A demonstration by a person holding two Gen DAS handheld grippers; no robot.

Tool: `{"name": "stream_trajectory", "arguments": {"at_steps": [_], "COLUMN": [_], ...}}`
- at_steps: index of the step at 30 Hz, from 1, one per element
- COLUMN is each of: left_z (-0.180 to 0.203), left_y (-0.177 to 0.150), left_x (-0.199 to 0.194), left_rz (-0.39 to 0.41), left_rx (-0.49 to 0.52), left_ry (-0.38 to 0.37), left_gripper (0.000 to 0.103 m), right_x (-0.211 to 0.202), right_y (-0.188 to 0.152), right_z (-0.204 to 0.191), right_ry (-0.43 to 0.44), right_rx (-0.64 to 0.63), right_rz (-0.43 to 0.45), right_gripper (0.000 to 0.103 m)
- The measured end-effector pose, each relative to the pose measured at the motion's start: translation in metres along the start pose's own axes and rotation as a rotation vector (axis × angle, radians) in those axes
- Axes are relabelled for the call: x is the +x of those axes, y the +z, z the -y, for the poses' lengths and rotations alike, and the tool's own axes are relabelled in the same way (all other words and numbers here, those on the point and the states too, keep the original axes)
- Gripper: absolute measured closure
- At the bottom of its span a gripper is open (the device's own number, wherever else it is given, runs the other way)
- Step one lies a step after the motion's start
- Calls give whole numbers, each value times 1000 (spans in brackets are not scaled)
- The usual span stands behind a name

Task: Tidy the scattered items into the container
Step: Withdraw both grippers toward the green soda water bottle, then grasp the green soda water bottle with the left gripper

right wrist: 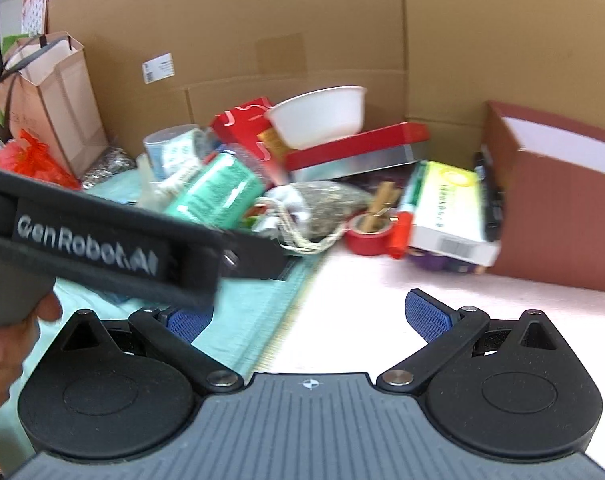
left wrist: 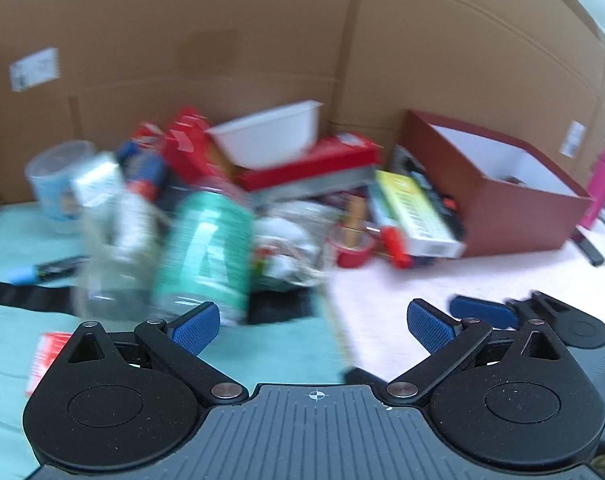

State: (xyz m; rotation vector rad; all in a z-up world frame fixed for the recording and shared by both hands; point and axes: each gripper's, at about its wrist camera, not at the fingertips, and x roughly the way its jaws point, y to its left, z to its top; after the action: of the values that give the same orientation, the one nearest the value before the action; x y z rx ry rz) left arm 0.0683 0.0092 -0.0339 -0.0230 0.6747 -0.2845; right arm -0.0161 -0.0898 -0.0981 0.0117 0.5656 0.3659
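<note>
Scene: We face a heap of clutter against a cardboard backdrop; both views are smeared by motion, so we leave fine detail out.

Left gripper (left wrist: 312, 324): Our jaws stand wide apart, holding nothing, low over the teal mat (left wrist: 262, 344).

Right gripper (right wrist: 310, 318): Also spread wide and empty, over the seam where mat meets pale tabletop (right wrist: 362, 292).

Container: The maroon box (left wrist: 514, 216) sits open at the right of the heap; its white inside looks nearly empty, though we cannot see the floor of it fully.

Nearest item: The green-labelled bottle (left wrist: 206, 240) stands just ahead of our left finger (left wrist: 196, 326) and to the left of the gap between the two, close enough that its base nearly meets the pad in this view.

Axis: The bottle's length runs roughly upright, leaning a little to the right at the top, with the cap end pointing away from us into the heap. From the right wrist the same bottle (right wrist: 218, 192) reads as more tilted; the blur keeps us from settling which.

Nearer hand: We judge the left is closer; the right sees the bottle farther off, partly behind the left tool's strap (right wrist: 102, 246).

What the move turns on: Our gap must shift left to bracket the bottle across its width, then carry it rightward over the heap to the box.

Also scattered: a red tape roll (left wrist: 350, 246) and a yellow-green carton (left wrist: 416, 212) lie nearer the box.
</note>
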Motion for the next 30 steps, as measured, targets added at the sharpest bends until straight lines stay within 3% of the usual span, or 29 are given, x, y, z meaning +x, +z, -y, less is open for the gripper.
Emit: {"name": "stream_trajectory", "arguments": {"at_steps": [5,10,12,22,27,30], "left_z": [-40,-64,-67,-76,-82,-83], "left_y": [4,9,11,23,27,28], "left_x": [0,13,21,42,55,57], "left_rz": [-4,-43,-67,-113,-157,-162], "left_rx": [-61,-91,-94,-49,-34,-46], "left_ry": [19,-13,-23,-84,-134,-144], "left_gripper": [3,12,18,22,34,38], "right_x": [17,33,40,73,86,93], "right_y": [8,16,22,37,41,42], "right_z": [-15,-35,-43,-62,-63,-64], "right_ry": [28,61,74,125,147,162], "right_rx": [-8,-56,-76,-108,-89,-89], "right_rz": [-13,-21,-22,-44,-59,-73], "right_gripper": [1,1,2,7,10,17]}}
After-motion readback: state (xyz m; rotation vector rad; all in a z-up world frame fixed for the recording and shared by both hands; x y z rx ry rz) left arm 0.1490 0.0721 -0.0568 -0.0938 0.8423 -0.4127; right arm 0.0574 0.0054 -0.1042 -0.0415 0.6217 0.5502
